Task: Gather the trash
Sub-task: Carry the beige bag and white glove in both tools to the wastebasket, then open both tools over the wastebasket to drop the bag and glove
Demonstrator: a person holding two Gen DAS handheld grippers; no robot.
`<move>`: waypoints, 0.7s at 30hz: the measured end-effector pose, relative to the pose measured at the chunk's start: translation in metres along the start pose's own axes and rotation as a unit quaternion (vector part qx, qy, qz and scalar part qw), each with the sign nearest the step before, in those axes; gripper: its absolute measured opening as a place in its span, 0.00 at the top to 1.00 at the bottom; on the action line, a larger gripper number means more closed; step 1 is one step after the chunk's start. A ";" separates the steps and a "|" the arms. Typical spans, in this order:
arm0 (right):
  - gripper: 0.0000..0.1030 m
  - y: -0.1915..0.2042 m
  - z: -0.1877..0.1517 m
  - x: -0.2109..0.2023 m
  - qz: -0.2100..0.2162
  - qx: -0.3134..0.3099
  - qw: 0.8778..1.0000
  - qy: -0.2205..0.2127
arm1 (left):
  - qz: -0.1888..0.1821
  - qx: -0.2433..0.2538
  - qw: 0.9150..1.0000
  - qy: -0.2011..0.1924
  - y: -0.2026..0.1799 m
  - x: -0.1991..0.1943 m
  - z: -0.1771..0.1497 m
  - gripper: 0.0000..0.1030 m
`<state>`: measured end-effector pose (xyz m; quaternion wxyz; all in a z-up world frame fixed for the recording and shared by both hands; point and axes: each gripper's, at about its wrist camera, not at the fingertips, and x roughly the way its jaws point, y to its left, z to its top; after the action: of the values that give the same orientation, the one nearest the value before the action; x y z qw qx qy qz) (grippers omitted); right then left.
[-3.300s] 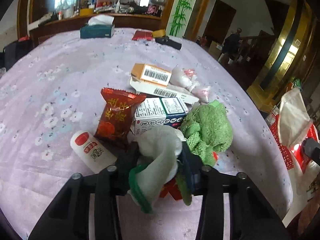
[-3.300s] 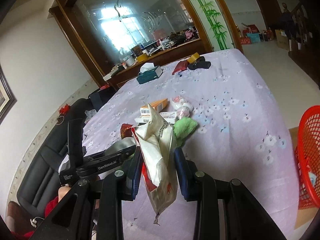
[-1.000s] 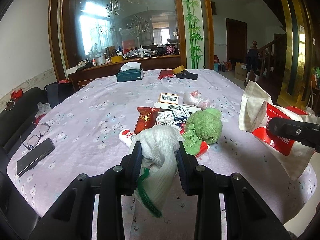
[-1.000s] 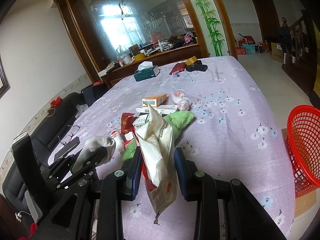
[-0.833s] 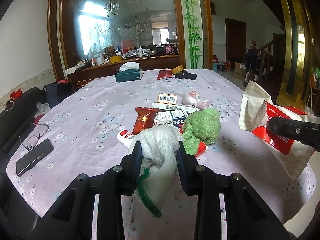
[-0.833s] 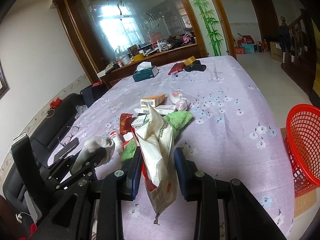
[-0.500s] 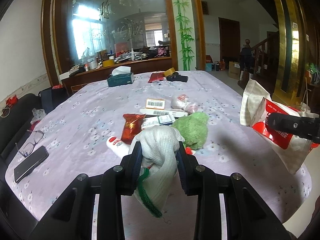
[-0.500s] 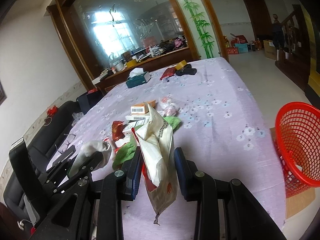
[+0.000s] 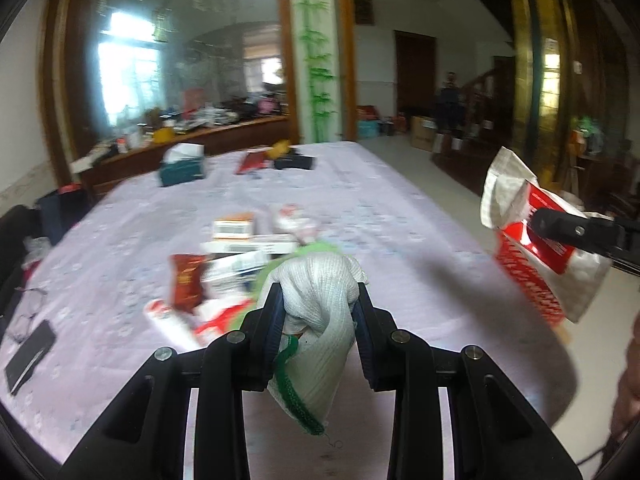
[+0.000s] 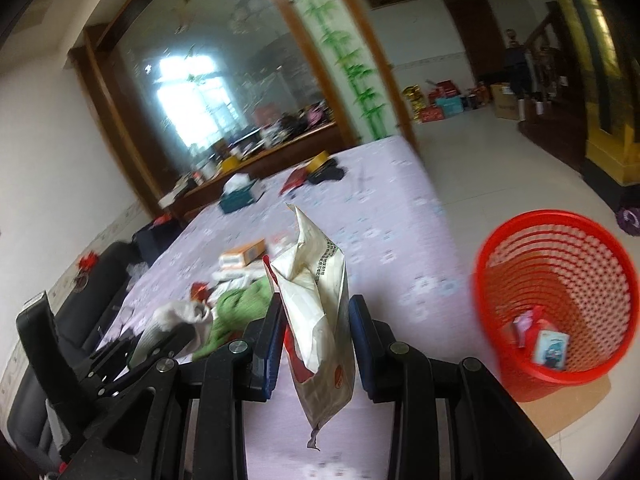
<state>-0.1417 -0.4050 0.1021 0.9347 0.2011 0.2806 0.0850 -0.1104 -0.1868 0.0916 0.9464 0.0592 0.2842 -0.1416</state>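
Blur smears boxes [image 9: 236, 236] behind the glove [image 9: 320, 320].

A long table [image 9: 400, 216] under a lilac flowered cloth fills the room. Beyond its far end a wood-framed etched glass partition [image 10: 224, 92] glows with window light, with a white panel painted with green bamboo [image 9: 318, 80] to its right. Right of the table lies pale tiled floor [image 10: 500, 168]; a dark sofa [image 10: 96, 284] sits to its left.

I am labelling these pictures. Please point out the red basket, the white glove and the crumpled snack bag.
red basket [image 10: 496, 240]: right wrist view, far rim.
white glove [image 9: 320, 292]: left wrist view, knitted body.
crumpled snack bag [image 10: 316, 300]: right wrist view, pale middle.
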 end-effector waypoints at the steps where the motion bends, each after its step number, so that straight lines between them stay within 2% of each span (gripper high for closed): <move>1: 0.67 -0.006 0.002 -0.005 -0.005 0.005 1.000 -0.006 | -0.017 0.003 1.000 0.004 -0.007 0.001 0.004 0.69; 6: 0.67 -0.051 0.012 -0.033 -0.047 0.044 0.997 -0.036 | -0.097 0.015 0.995 0.023 -0.042 0.011 0.022 0.69; 10: 0.67 -0.086 0.018 -0.049 -0.076 0.077 0.993 -0.049 | -0.143 0.025 0.989 0.037 -0.076 0.022 0.033 0.69; 15: 0.67 -0.125 0.023 -0.061 -0.119 0.105 0.985 -0.060 | -0.207 0.054 0.975 0.055 -0.135 0.044 0.044 0.69; 19: 0.66 -0.155 0.027 -0.058 -0.149 0.123 0.979 -0.061 | -0.235 0.064 0.966 0.087 -0.178 0.074 0.049 0.69; 21: 0.64 -0.171 0.028 -0.052 -0.150 0.139 0.977 -0.058 | -0.232 0.073 0.966 0.087 -0.195 0.085 0.050 0.69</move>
<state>-0.1609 -0.5831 0.0763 0.9142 0.2895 0.2624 -0.1079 -0.0750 -0.4027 0.0799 0.8525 0.0727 0.3602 -0.3717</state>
